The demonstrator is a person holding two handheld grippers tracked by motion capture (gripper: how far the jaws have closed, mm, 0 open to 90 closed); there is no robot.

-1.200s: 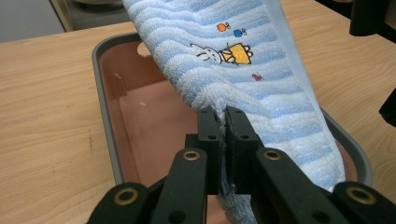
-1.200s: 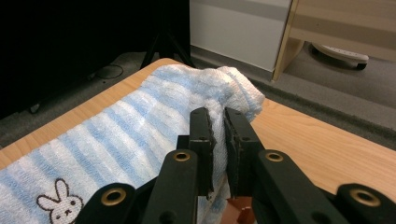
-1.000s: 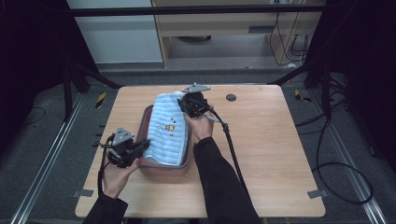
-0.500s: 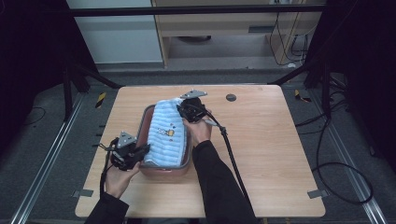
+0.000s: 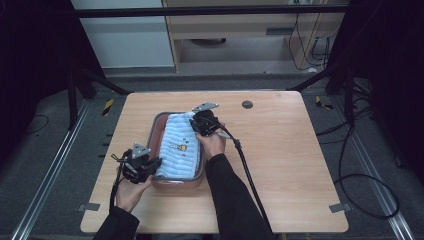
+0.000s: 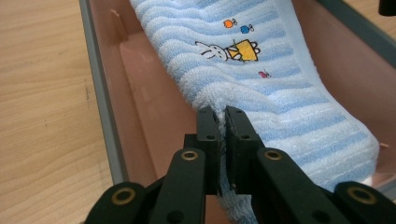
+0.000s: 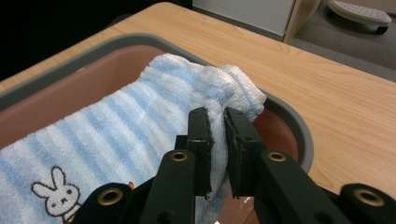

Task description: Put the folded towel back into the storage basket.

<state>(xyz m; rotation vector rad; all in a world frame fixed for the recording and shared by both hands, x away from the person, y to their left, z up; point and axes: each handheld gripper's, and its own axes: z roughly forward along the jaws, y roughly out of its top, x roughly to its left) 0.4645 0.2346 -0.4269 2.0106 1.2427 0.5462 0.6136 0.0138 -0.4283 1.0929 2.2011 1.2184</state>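
A blue-and-white striped towel (image 5: 178, 147) with a small rabbit picture lies folded in a reddish-brown tub (image 5: 156, 137) with a grey rim, left of the table's middle. My left gripper (image 5: 151, 165) is shut on the towel's near left edge (image 6: 219, 105). My right gripper (image 5: 196, 123) is shut on the bunched far corner of the towel (image 7: 219, 100), just over the tub's far rim (image 7: 285, 114). The towel (image 6: 261, 70) stretches between the two grips inside the tub (image 6: 140, 93).
A light wooden table (image 5: 290, 155) holds the tub, with open room to the right. A small dark round disc (image 5: 247, 104) sits near the far edge. Black cables trail from both grippers. Dark frame rails and floor surround the table.
Both grippers have moved left and toward the near edge with the towel, which now lies lower and flatter in the tub. Both stay shut on it.
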